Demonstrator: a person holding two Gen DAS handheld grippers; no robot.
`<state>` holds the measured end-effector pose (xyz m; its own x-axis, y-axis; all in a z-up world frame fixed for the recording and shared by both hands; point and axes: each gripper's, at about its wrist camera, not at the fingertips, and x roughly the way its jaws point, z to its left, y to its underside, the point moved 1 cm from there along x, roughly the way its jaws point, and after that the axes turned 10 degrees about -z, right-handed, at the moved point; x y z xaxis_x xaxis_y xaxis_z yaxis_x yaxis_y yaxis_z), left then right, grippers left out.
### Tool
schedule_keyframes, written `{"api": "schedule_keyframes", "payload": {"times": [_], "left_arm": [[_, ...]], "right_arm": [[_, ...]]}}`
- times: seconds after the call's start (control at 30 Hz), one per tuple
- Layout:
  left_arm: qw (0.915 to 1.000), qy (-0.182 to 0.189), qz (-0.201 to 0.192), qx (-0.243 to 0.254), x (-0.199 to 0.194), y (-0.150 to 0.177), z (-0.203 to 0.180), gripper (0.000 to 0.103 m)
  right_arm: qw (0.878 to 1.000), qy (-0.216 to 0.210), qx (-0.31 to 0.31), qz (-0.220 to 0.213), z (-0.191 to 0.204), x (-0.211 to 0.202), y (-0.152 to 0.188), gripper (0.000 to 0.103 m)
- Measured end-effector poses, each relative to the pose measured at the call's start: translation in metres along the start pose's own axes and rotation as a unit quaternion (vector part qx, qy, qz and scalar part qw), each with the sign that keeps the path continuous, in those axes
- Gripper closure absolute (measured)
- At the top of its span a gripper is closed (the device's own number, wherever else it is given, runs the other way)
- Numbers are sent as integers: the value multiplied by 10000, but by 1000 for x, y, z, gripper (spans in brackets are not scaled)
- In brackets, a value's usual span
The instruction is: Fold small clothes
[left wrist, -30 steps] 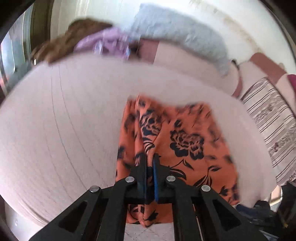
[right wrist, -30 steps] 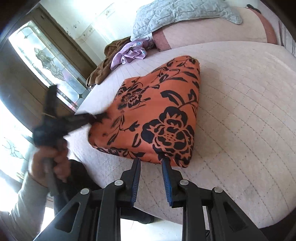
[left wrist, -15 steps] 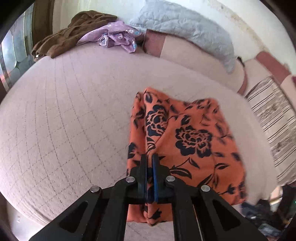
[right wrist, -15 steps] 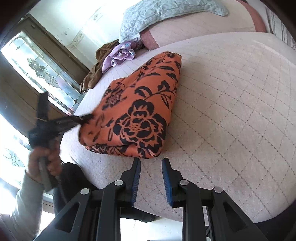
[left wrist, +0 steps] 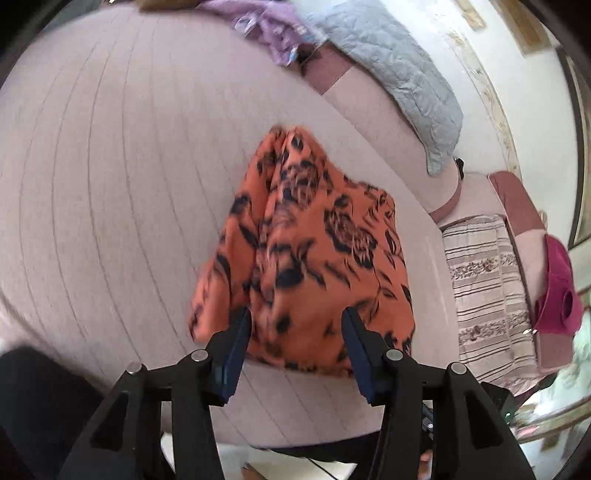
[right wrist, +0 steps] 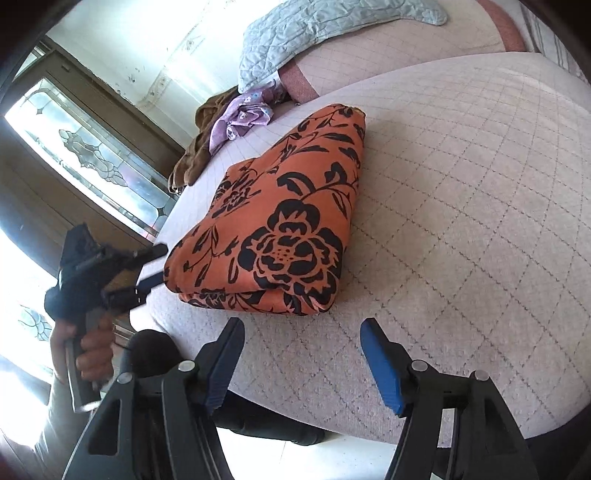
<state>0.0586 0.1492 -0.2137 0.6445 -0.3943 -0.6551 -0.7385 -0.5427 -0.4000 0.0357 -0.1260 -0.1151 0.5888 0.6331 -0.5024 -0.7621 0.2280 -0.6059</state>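
Orange floral garment lies folded on quilted bed, near its edge. Left gripper spread, just at the near hem; right gripper spread, apart from cloth. Square the edges and press flat without dragging the layers.

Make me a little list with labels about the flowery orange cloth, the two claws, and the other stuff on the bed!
cloth: orange floral garment, folded, lying flat on the quilted bed
left claw: open, at the garment's near edge, gripping nothing
right claw: open, short of the folded edge, not touching
unfolded pile: purple garment on a brown garment at the far edge
bedding: grey-blue quilted pillow
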Motion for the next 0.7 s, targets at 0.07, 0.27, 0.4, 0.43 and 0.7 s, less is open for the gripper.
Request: {"api": "schedule_keyframes", "payload": {"times": [0.07,0.27,0.4,0.43,0.7], "left_arm": [[9996,43,-48,-284,1,7,3,51],[9961,108,70,-867,7,5,12,53],[9963,-12,240,-820,12,6,16,42],[9957,-22,283,-882,15,7,19,39],[9975,50,369,-599,21,8,11,87]], "right_arm": [[10000,-25,-8,-27,1,-2,0,34],[10000,-32,-30,-42,4,-5,2,34],[10000,-1,7,-78,2,-8,3,34],[10000,13,14,-68,1,-8,4,34],[10000,15,-67,-57,6,-10,5,34]]}}
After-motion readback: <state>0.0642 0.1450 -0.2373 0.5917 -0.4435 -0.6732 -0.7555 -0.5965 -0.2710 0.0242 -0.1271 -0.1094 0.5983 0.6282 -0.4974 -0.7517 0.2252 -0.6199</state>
